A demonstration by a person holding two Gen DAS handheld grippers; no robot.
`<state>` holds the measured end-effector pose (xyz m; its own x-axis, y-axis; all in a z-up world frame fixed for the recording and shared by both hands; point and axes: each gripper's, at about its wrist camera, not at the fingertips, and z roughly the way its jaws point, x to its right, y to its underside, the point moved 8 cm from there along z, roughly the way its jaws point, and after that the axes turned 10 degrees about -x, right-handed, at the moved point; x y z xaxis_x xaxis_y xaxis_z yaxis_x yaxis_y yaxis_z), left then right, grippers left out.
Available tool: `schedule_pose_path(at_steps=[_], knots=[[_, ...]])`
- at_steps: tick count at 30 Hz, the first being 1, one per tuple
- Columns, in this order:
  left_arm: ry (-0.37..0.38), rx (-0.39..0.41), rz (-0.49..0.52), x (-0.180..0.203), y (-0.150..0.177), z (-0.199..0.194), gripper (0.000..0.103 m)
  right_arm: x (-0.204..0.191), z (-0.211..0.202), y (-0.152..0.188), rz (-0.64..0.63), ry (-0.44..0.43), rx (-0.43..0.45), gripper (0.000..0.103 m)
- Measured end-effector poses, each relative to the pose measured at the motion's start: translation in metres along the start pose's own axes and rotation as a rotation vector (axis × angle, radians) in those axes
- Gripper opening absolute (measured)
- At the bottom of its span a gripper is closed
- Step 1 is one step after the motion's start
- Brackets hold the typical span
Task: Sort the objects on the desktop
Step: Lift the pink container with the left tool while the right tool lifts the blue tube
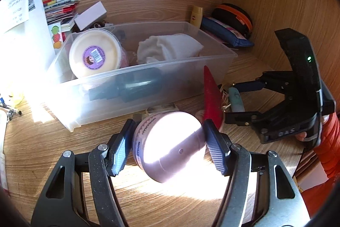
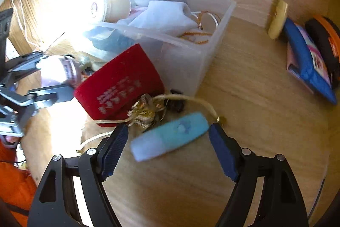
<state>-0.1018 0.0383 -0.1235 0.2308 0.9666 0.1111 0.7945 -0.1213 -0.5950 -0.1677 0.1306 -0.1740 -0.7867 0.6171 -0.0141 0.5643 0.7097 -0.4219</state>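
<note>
Your left hand-held gripper (image 1: 167,142), low in the frame's centre, pinches a round, smooth pink jar (image 1: 170,144) between its ribbed blue pads (image 1: 214,148), holding it tilted above the wood-grain table (image 1: 42,152) in a patch of hard sunlight. Just behind it, mid-frame, sits a clear plastic bin (image 1: 148,95), rectangular and translucent, holding a cream-lidded tub (image 1: 94,52), a crumpled white cloth (image 1: 167,48) and a dark bottle (image 1: 131,86). Your right hand-held gripper (image 2: 169,142) stands spread, its jaws apart on either side of a soft-edged, oval blue tube (image 2: 170,135) with a pale cap; the tube lies flat on the table at lower centre, and the picture is too blurred to say whether the pads touch it. Just beside the tube, to the upper left, lie a fuzzy red pouch (image 2: 119,86) and a tangle of gold cord (image 2: 146,110).
</note>
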Motion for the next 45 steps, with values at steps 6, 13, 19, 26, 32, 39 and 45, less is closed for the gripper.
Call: schedule_pose_path(at_steps=[6,13,19,26,32,39,45], knots=[[-0.004,0.021,-0.038,-0.008,0.000,-0.006,0.065,-0.004,-0.004,0.000,-0.034,0.008,0.028,0.042],[-0.028,0.047,-0.040,-0.010,-0.001,-0.013,0.065,-0.006,-0.016,0.017,-0.025,-0.002,0.028,0.022],[-0.048,0.058,-0.045,-0.015,0.003,-0.023,0.065,-0.011,-0.022,0.030,-0.029,0.017,0.007,0.022],[-0.057,0.081,-0.061,-0.018,0.009,-0.039,0.065,-0.013,-0.027,0.043,-0.021,0.015,-0.007,0.028],[-0.068,0.092,-0.064,-0.019,0.014,-0.047,0.065,-0.014,-0.035,0.057,-0.004,0.009,0.008,0.028],[-0.084,0.128,-0.083,-0.023,0.010,-0.059,0.064,-0.010,-0.043,0.057,0.067,0.006,0.052,0.022],[-0.107,0.158,-0.086,-0.028,0.001,-0.068,0.064,-0.013,-0.061,0.030,0.077,0.013,0.134,0.022]])
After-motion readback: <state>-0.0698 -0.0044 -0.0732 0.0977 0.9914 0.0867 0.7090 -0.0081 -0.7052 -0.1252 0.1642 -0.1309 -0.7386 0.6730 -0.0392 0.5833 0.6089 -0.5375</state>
